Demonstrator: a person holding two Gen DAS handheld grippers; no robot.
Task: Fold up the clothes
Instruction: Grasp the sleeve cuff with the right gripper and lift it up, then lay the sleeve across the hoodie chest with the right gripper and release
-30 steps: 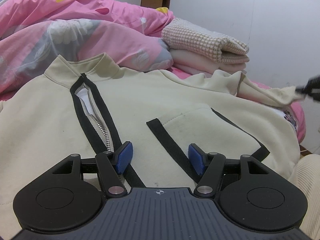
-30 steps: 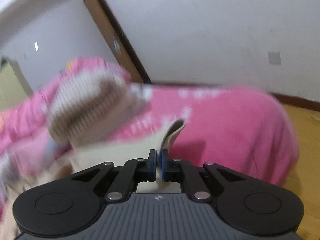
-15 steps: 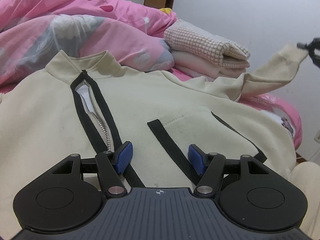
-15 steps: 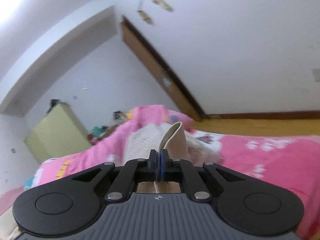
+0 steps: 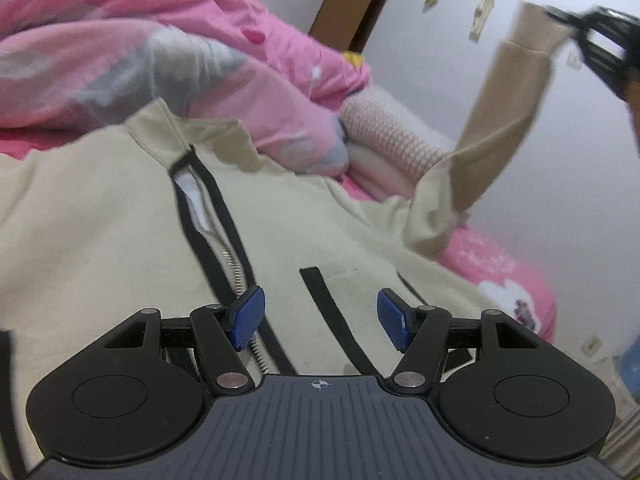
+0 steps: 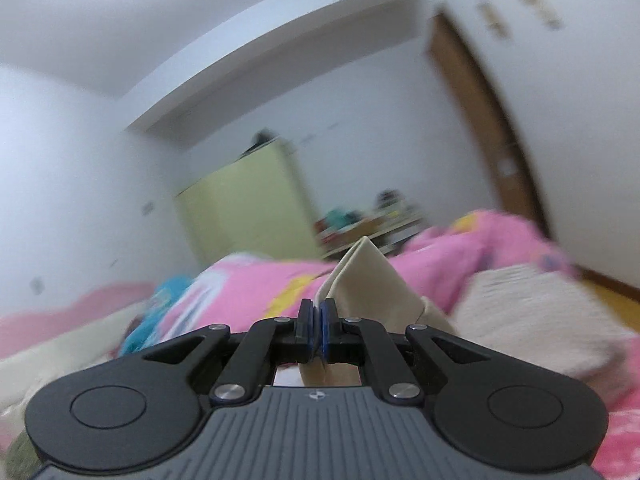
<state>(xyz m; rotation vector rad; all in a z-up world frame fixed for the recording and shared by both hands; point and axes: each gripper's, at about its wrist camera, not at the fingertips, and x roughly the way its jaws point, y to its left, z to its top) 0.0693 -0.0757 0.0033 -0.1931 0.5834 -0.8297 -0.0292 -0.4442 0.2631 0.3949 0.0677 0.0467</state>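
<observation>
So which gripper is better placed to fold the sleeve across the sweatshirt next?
The right gripper: it is shut on the sleeve cuff and holds it raised above the cream sweatshirt. The left gripper is open, holding nothing, low over the chest.

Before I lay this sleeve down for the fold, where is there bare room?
Free: the sweatshirt chest between the zipper and its left edge, and the pocket panel ahead of the open left claw. Crowded: beyond the collar, the pink duvet and folded stack.
</observation>
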